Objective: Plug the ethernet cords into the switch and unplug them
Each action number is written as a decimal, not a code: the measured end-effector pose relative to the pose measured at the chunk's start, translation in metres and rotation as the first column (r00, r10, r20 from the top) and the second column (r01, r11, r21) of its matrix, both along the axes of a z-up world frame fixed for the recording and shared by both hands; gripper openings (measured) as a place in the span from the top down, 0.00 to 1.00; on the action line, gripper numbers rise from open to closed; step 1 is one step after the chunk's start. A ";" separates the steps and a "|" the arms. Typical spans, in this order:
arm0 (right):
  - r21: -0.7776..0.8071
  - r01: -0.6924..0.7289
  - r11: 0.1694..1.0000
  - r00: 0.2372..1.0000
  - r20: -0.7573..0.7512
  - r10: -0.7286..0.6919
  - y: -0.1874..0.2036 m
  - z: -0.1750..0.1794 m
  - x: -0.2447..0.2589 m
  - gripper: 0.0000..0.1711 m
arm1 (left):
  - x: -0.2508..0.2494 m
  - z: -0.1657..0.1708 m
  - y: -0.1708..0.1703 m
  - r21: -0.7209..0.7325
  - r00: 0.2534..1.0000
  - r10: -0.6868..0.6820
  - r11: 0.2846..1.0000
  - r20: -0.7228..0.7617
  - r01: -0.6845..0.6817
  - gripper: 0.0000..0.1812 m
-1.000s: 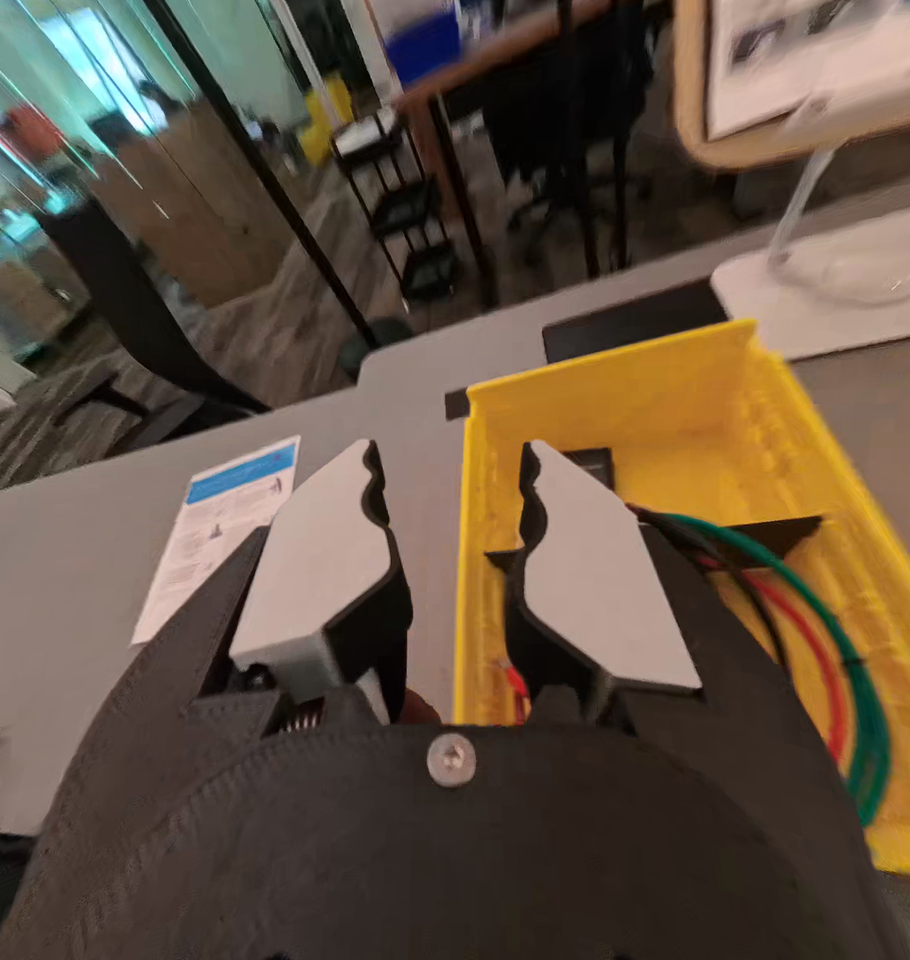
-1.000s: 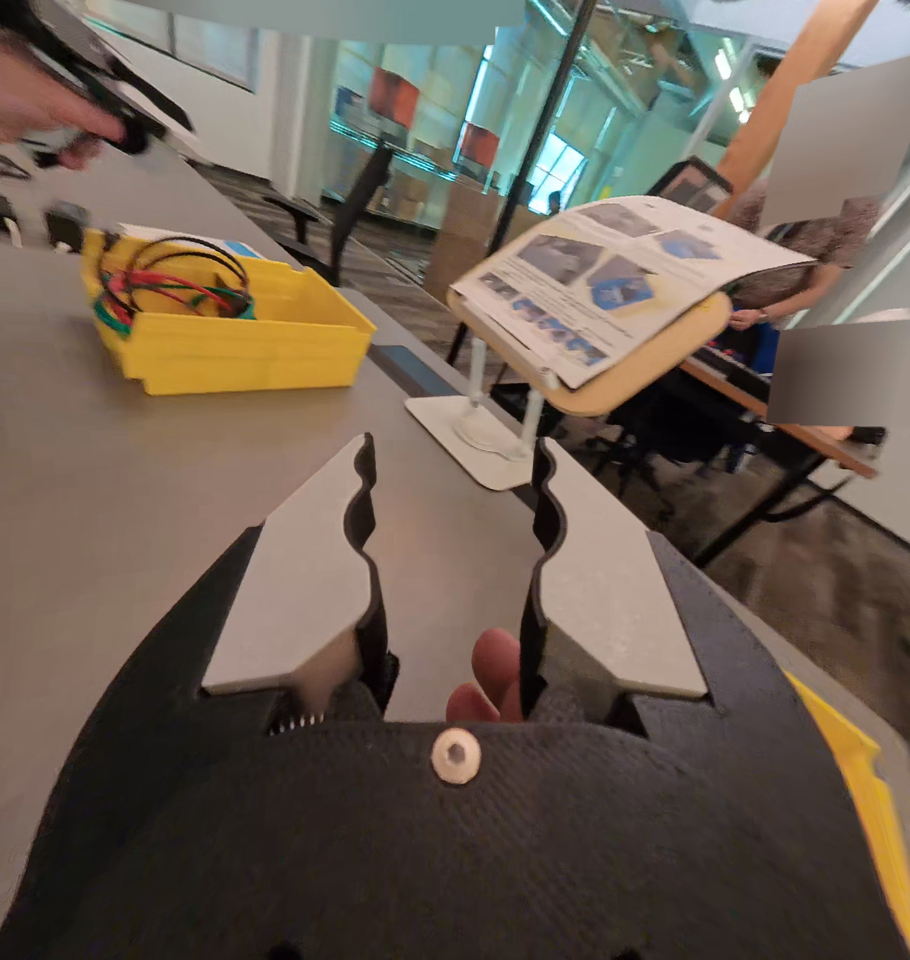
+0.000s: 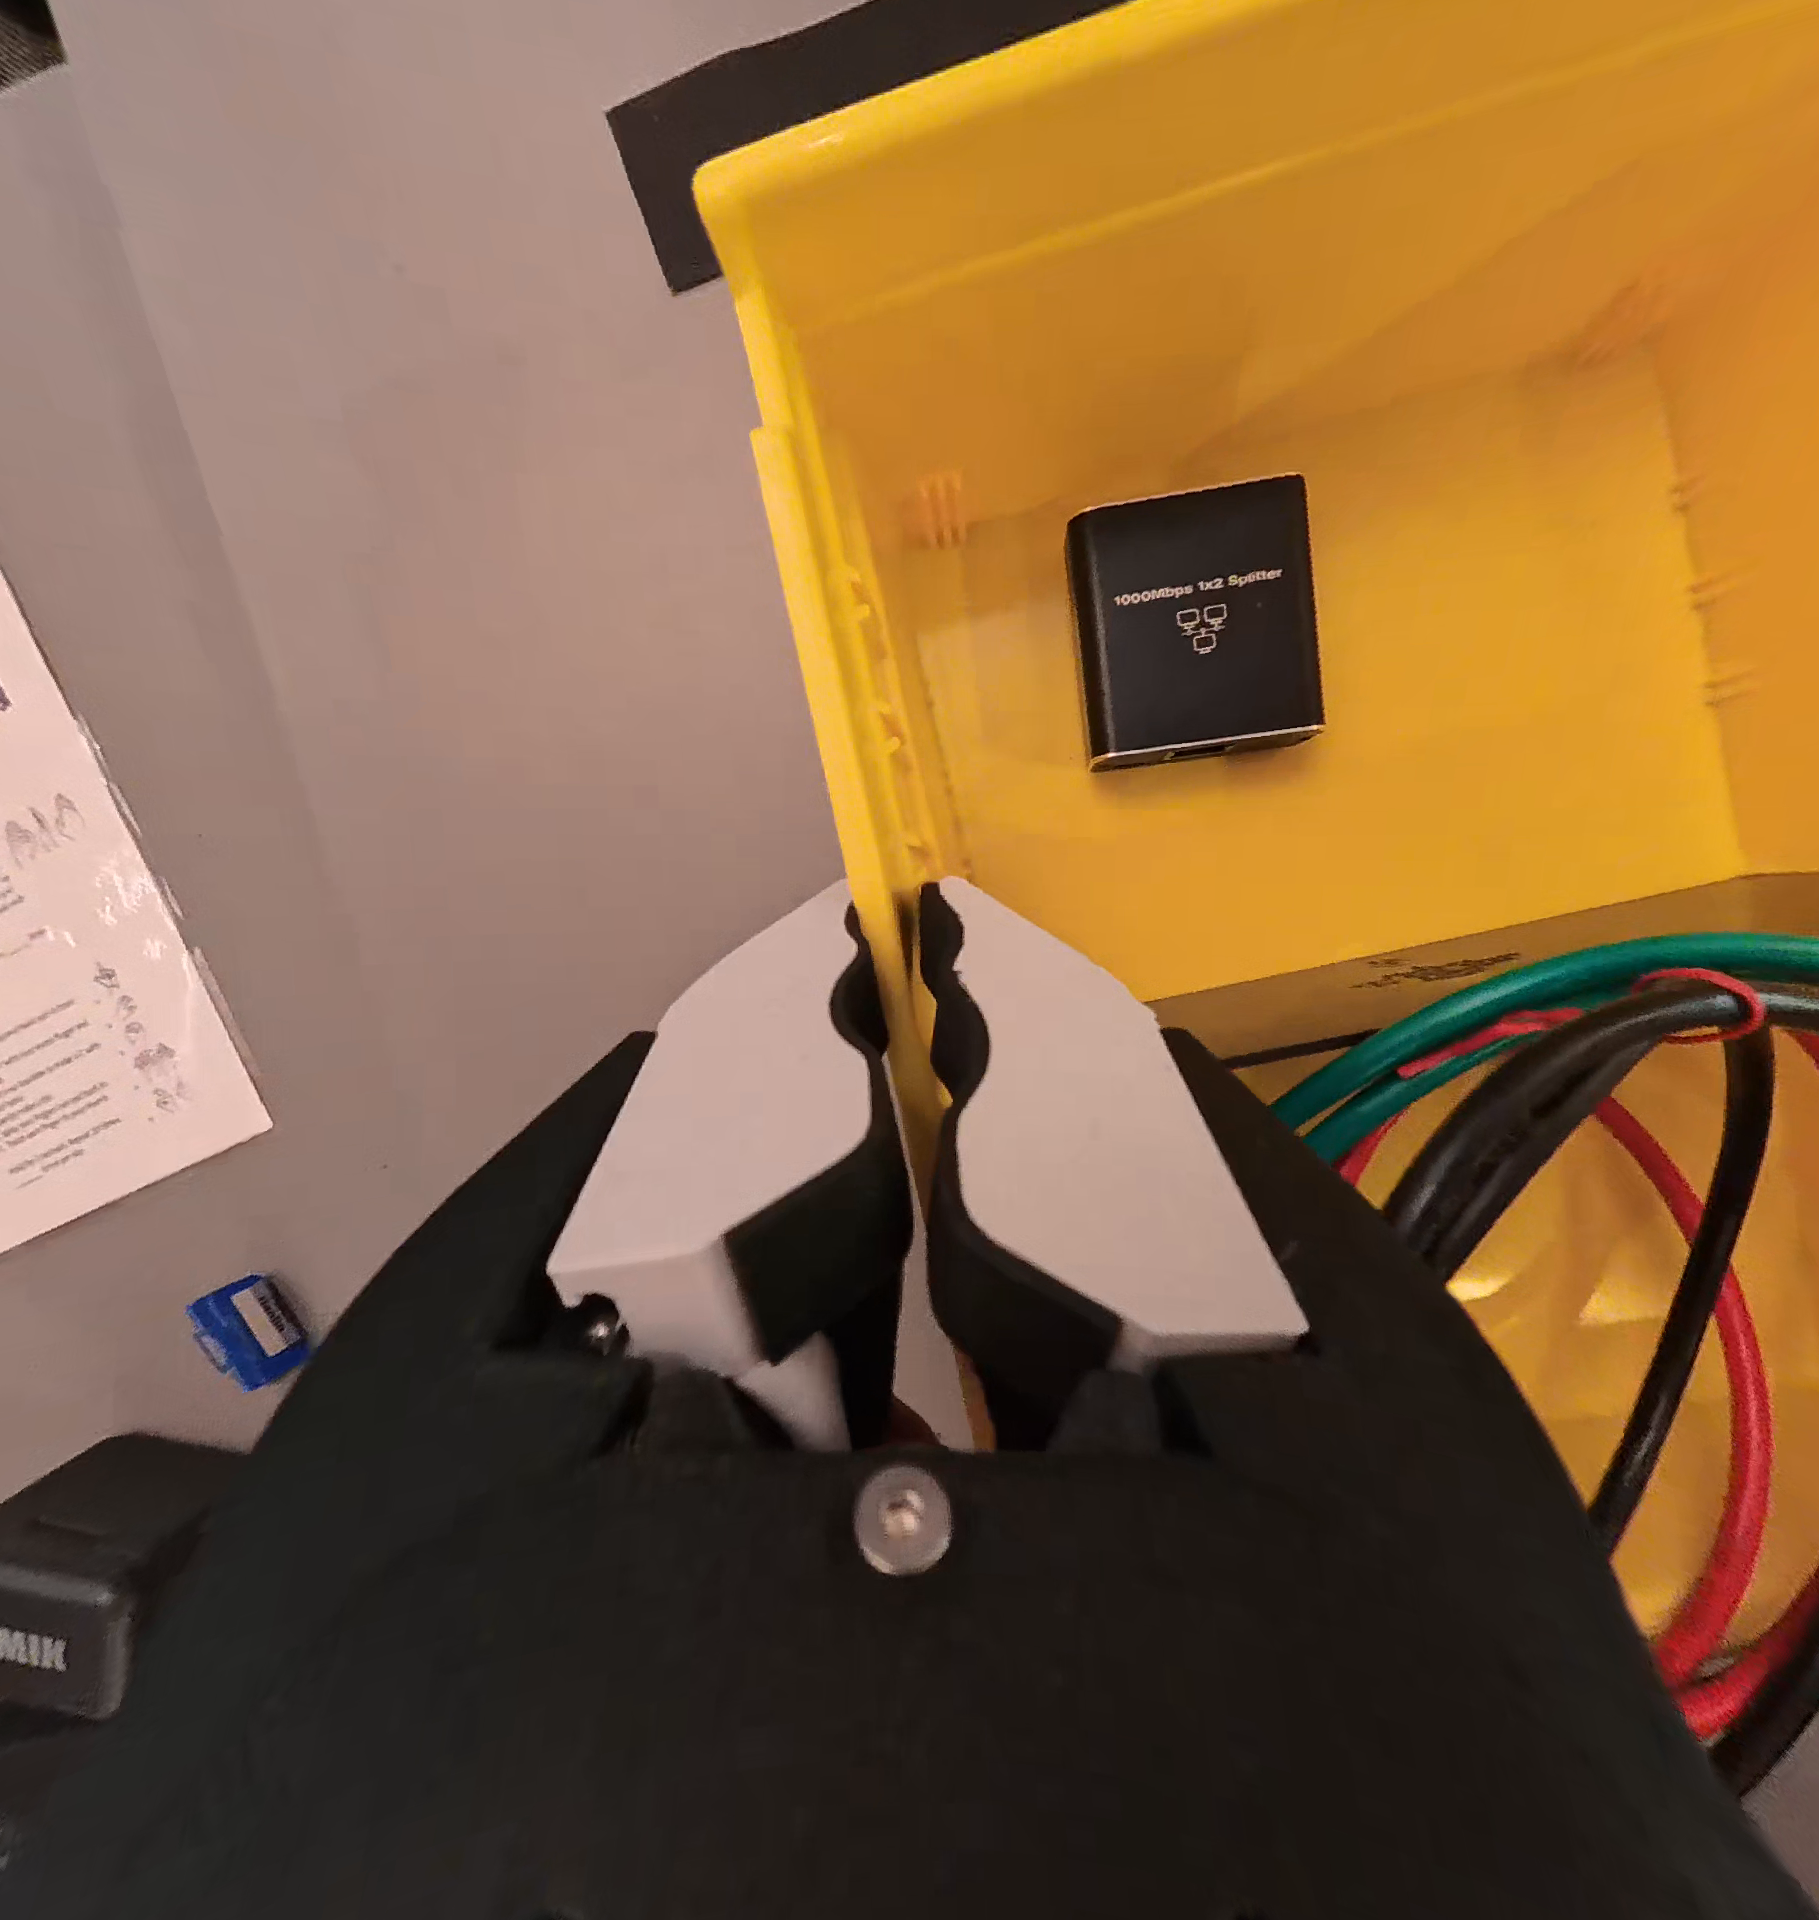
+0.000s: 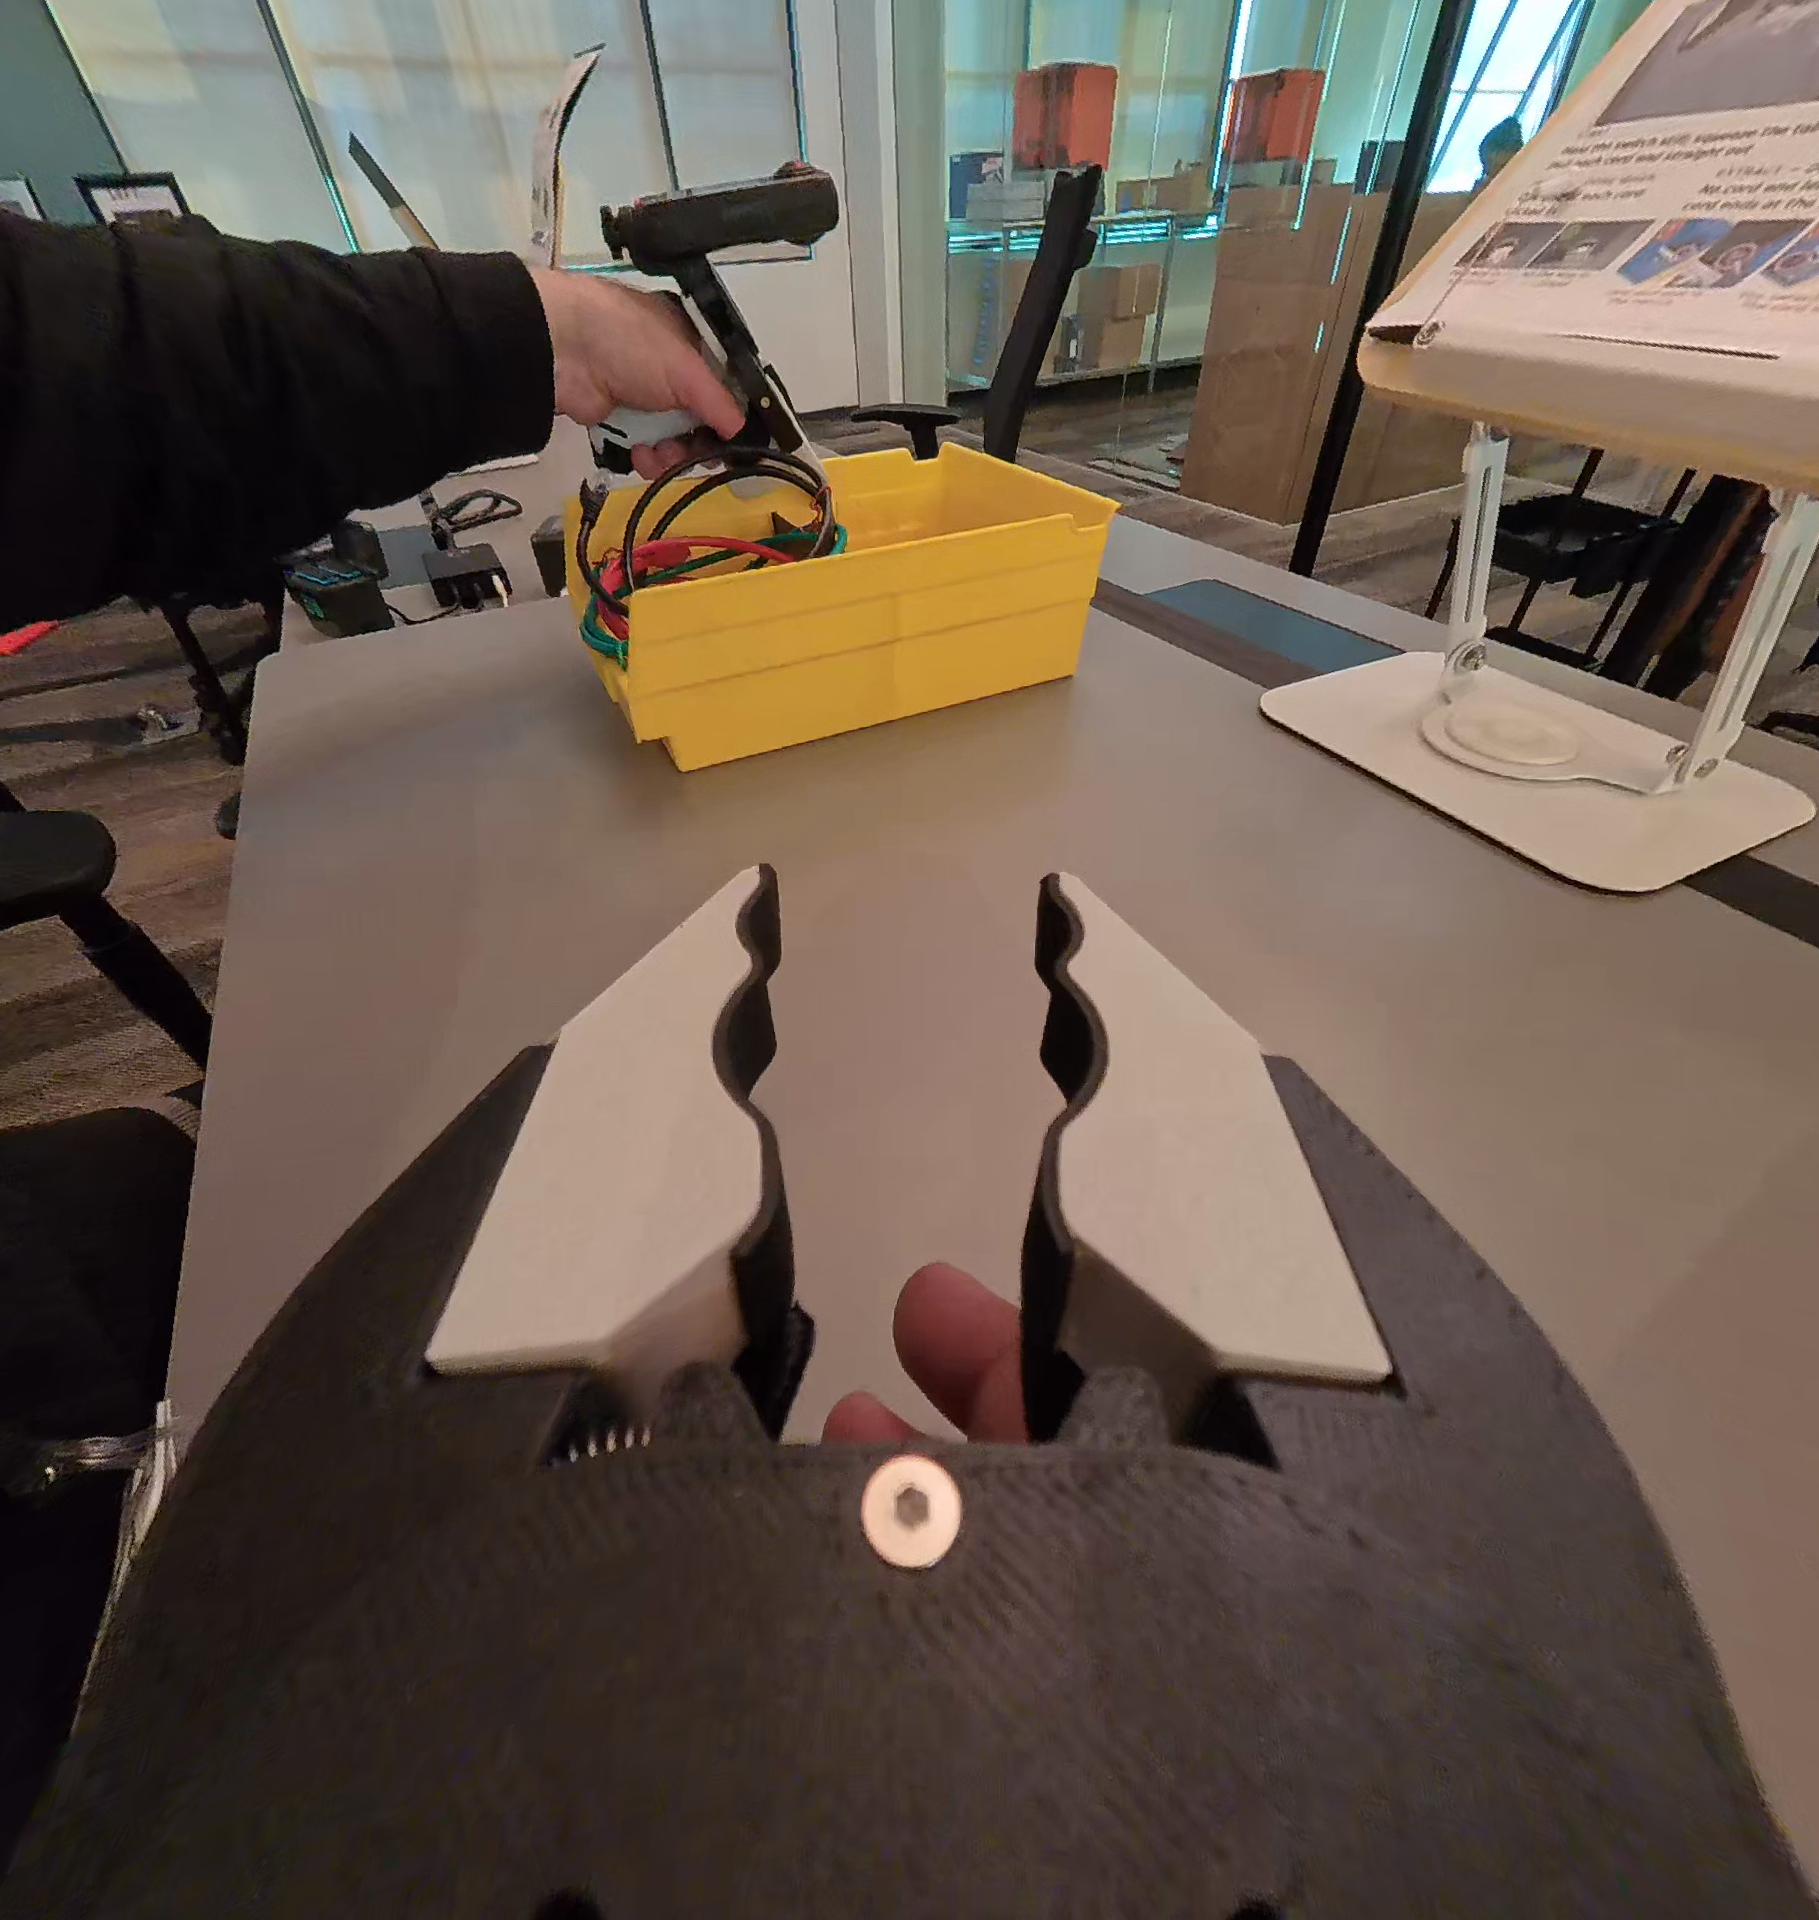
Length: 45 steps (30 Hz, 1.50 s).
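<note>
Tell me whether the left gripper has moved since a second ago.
Yes. The left gripper has dropped toward the yellow bin and shut on its left wall; earlier it hung open above that wall.

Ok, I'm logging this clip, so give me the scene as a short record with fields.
left gripper: shut on the bin's side wall
right gripper: open, empty, above the table
bin: yellow, on the table
small black box: loose on the bin floor, nothing plugged in
cords: green, red and black, coiled in the bin
larger black box: in the bin, partly under the cords
paper sheet: flat on the table, left of the bin
</note>
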State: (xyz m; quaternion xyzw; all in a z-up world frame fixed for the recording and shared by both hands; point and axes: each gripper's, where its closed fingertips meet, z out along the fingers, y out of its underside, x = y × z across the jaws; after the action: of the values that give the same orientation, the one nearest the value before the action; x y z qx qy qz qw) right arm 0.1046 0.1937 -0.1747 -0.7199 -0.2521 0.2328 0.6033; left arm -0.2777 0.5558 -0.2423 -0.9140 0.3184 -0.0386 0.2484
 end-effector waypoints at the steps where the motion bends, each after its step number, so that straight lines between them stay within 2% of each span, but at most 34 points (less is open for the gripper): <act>1: 0.002 0.001 1.000 1.000 -0.004 -0.001 0.000 0.000 0.000 0.71 | 0.000 0.000 0.000 -0.006 1.000 0.008 1.000 0.005 -0.008 0.98; 2: 0.005 0.002 1.000 1.000 -0.006 -0.002 0.000 0.001 0.000 0.72 | -0.001 0.000 0.001 -0.005 1.000 0.006 1.000 -0.015 -0.006 0.98; 3: 0.007 0.004 1.000 1.000 -0.005 -0.004 -0.001 0.001 0.000 0.71 | -0.006 0.004 0.006 0.036 0.998 0.016 0.999 -0.064 -0.013 0.93; 5: 0.008 0.007 1.000 1.000 0.003 -0.007 -0.001 -0.001 0.001 0.71 | -0.010 0.032 0.019 0.181 0.991 0.059 0.983 -0.116 -0.037 0.76; 6: 0.007 0.009 1.000 1.000 0.004 -0.009 -0.001 -0.002 0.001 0.71 | -0.003 0.049 0.022 0.233 0.994 0.059 0.972 -0.092 -0.036 0.71; 8: 0.001 0.009 1.000 1.000 0.002 -0.009 0.000 -0.005 0.002 0.71 | 0.021 0.080 0.020 0.304 0.998 0.017 0.953 -0.067 0.004 0.66; 10: -0.002 0.002 1.000 1.000 -0.003 -0.003 0.001 -0.007 0.001 0.71 | 0.053 0.086 0.009 0.254 0.993 -0.083 0.962 -0.085 0.103 0.66; 14: 0.003 -0.012 1.000 1.000 0.013 0.012 0.000 -0.010 -0.001 0.72 | 0.094 0.052 0.001 0.066 0.956 -0.211 0.971 -0.204 0.229 0.65; 20: 0.016 -0.012 1.000 1.000 0.020 0.011 -0.005 -0.010 0.003 0.73 | 0.090 -0.013 0.014 -0.196 0.909 -0.201 0.971 -0.365 0.136 0.58; 25: 0.020 -0.026 0.999 1.000 0.011 0.026 -0.006 -0.010 0.002 0.73 | 0.082 -0.037 0.024 -0.274 0.860 -0.200 0.959 -0.469 0.074 0.58; 31: 0.023 -0.037 0.999 0.999 0.010 0.037 -0.007 -0.011 0.002 0.74 | 0.085 -0.062 0.023 -0.350 0.867 -0.202 0.936 -0.456 0.033 0.62; 33: 0.026 -0.037 0.999 0.999 0.005 0.036 -0.007 -0.010 0.004 0.75 | 0.088 -0.066 0.023 -0.358 0.881 -0.196 0.933 -0.430 0.033 0.69; 39: 0.030 -0.035 0.999 0.999 -0.005 0.035 -0.006 -0.009 0.007 0.75 | 0.089 -0.063 0.025 -0.335 0.882 -0.200 0.941 -0.426 0.052 0.69; 45: 0.039 -0.037 0.999 0.999 0.002 0.037 -0.007 -0.008 0.007 0.76 | 0.101 -0.038 0.021 -0.276 0.906 -0.204 0.956 -0.370 0.103 0.70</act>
State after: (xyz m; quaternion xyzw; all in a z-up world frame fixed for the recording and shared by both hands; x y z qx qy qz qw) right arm 0.1116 0.1867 -0.1832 -0.7034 -0.2700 0.2386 0.6127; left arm -0.1769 0.5773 -0.2808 -0.8987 0.4260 0.0867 0.0583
